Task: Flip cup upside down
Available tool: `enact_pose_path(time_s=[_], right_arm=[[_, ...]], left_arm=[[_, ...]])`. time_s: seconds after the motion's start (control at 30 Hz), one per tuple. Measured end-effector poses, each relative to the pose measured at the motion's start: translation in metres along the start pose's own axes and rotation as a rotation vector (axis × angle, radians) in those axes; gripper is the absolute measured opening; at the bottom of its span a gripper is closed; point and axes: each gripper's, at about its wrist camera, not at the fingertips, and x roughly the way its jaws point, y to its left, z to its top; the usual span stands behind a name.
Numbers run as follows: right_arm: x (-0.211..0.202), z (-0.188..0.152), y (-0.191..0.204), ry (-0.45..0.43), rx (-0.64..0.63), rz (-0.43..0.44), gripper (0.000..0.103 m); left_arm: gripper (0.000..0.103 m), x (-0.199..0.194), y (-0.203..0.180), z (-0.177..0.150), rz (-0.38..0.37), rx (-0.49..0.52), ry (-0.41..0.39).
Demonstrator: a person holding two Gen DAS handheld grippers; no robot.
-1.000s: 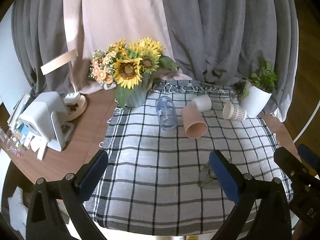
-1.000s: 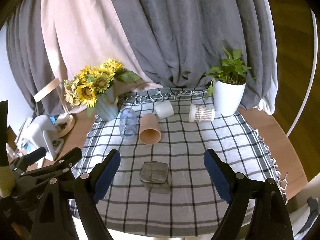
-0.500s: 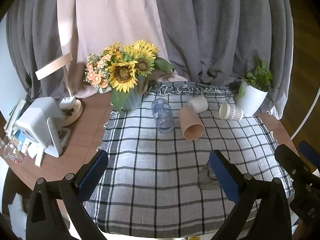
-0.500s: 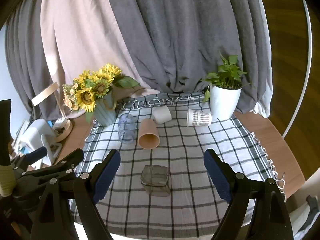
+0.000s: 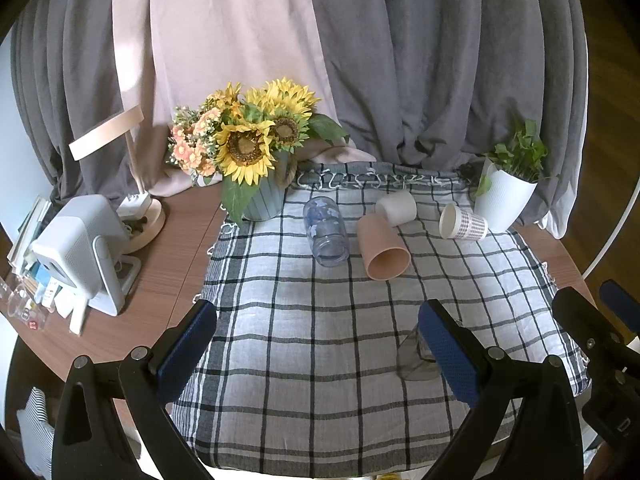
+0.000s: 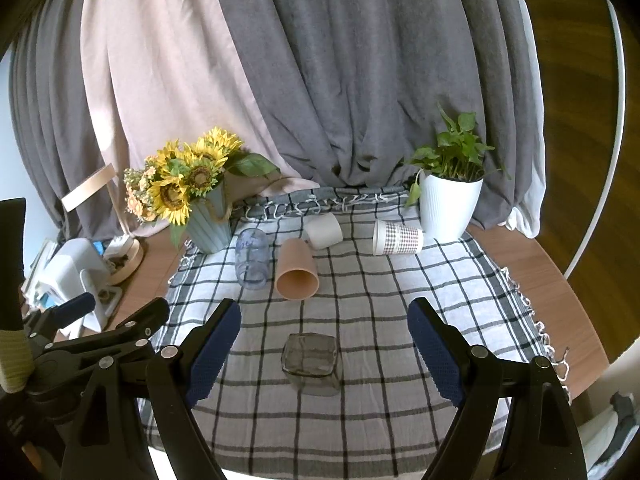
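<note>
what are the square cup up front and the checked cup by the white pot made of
Square cup: likely smoky clear glass; the cloth's stripes show through its glossy walls. Checked cup: probably paper; matte, thin rolled rim, printed pattern.

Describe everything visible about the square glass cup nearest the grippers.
The square glass cup is clear, grey-tinted glass with rounded corners and thick walls. It seems to stand with its flat base upward, though the transparency makes that uncertain. It rests alone on the checked cloth, nearer than the four cups lying on their sides. Neither the open right gripper nor the open left gripper touches it.
</note>
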Motion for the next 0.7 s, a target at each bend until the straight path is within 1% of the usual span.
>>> enact_pose_path(time_s=[0.7], right_arm=[[0.0007, 0.0023, -0.0010, -0.001, -0.002, -0.001, 0.085]], left_arm=[[0.103, 0.0011, 0.0023, -0.0020, 0.015, 0.008, -0.002]])
